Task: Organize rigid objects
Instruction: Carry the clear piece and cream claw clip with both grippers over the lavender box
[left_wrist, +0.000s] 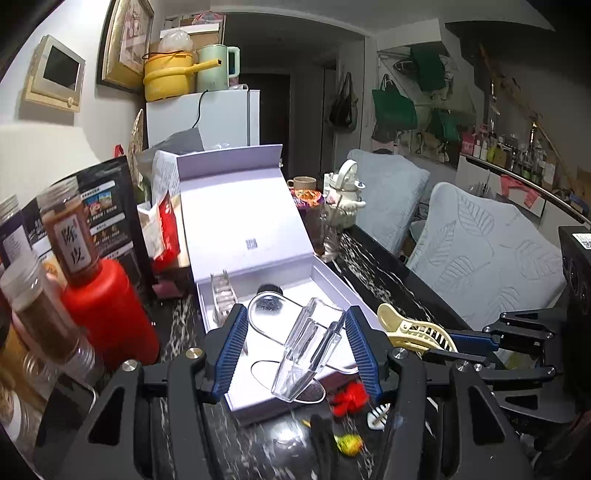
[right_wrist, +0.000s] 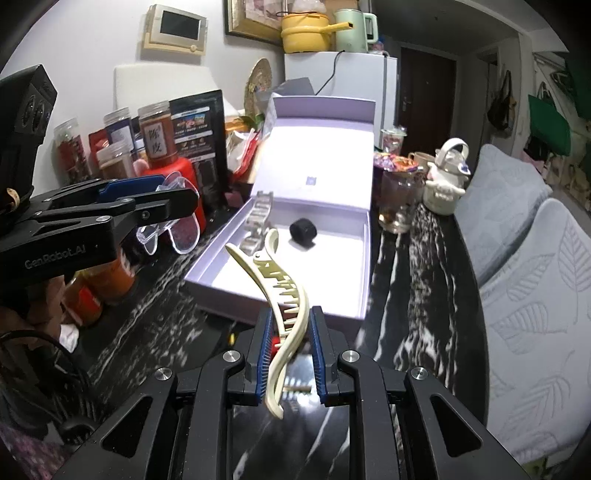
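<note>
- The left gripper (left_wrist: 295, 350) has its blue-padded fingers (left_wrist: 232, 343) clamped on a pair of clear plastic goggles (left_wrist: 310, 354); one pad presses each side of the folded transparent frame, and a clear lens loops out past the left fingertip.
- The right gripper (right_wrist: 290, 350) has its fingers (right_wrist: 264, 350) closed tight on a cream hair claw clip (right_wrist: 284, 299), which stands up between the pads, its teeth toward the right finger and its long curved handle reaching well beyond the fingertips.
- Ahead of both pairs of fingers lies an open white box (right_wrist: 354, 280) on the dark marbled table (right_wrist: 406, 295), its lid leaning back.
- Inside the box, beyond the clip's tip, sit a metal watch band (right_wrist: 258, 218) along the left wall and a small black round object (right_wrist: 303, 230) near the middle.
- In the left wrist view the goggles hang over the near part of the box, lifted clear of its floor.
- Left of the left fingers stand a red bottle (left_wrist: 107, 314) and spice jars (left_wrist: 70, 236).
- Beyond the box, to the right of the right fingers, stand a glass (right_wrist: 399, 206) and a white ceramic teapot (right_wrist: 447, 177).
</note>
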